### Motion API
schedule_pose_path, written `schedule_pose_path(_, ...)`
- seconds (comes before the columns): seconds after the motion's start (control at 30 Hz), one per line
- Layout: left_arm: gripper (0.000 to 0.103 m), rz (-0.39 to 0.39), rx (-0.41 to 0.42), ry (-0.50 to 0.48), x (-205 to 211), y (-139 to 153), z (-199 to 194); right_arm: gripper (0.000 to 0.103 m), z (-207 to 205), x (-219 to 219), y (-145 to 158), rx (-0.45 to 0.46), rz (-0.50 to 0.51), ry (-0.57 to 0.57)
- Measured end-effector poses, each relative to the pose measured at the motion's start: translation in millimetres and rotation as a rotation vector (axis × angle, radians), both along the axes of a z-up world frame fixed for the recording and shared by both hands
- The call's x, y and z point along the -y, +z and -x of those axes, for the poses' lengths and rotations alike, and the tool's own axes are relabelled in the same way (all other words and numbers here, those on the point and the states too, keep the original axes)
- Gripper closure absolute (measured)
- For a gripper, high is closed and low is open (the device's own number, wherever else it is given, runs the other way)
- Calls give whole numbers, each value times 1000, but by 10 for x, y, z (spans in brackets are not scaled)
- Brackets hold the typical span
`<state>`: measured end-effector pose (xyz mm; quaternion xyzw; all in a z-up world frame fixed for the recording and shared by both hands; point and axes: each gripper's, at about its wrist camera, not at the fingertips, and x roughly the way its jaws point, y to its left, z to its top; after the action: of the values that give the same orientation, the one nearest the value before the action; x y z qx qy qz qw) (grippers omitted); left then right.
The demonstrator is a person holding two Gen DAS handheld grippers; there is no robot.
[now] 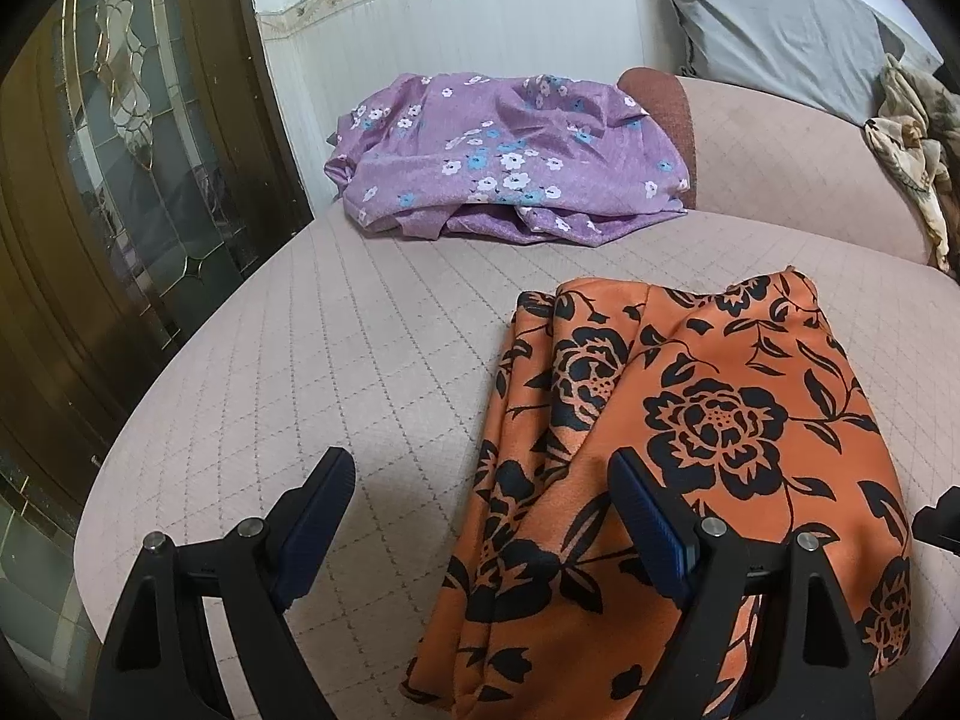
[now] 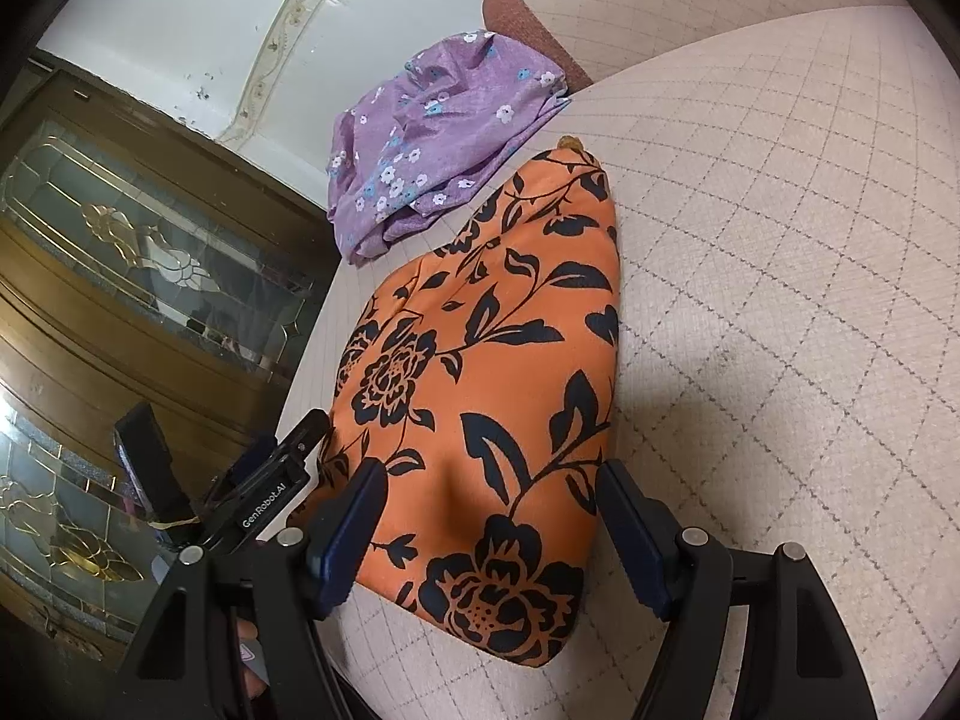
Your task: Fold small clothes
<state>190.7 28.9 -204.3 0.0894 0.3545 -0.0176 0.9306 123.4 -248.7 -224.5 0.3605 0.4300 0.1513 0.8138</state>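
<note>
1. Orange satin-like cloth with a black rose-and-leaf print (image 1: 690, 450), folded into a long flat bundle, lies on the seat; smooth sheen, soft layered folds along its left edge in the left wrist view.
2. Same orange cloth (image 2: 492, 372) in the right wrist view: tapered, rounded near end, narrow far tip, a shallow dent near the close end.
3. Pale pink quilted cushion cover (image 1: 336, 348) under it, matte, stitched in a diamond grid; also (image 2: 780, 300).
4. Purple thin fabric with small white and blue flowers (image 1: 510, 156), crumpled and loosely heaped at the far back of the seat, against the backrest; apart from the orange cloth in the left wrist view, edges look close in the right (image 2: 432, 138).
5. Grey smooth pillow (image 1: 780, 18) upright at far right; dark wooden door with leaded patterned glass (image 1: 120, 150) on the left.
6. Left gripper (image 1: 480, 510): black arms, dark blue ribbed pads, jaws wide apart, holding nothing; right finger sits over the orange cloth's left part, left finger over bare cushion. Contact cannot be told.
7. Right gripper (image 2: 489, 516): jaws apart, straddling the near end of the orange cloth, pads not pressing it; nothing gripped.
8. Left gripper's body also shows at lower left in the right wrist view.
</note>
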Motion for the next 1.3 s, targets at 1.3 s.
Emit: schedule_pose_path(1.3, 16, 500, -469, -195, -439, -434, -446, 29, -411, 201, -560, -160, -278, -68)
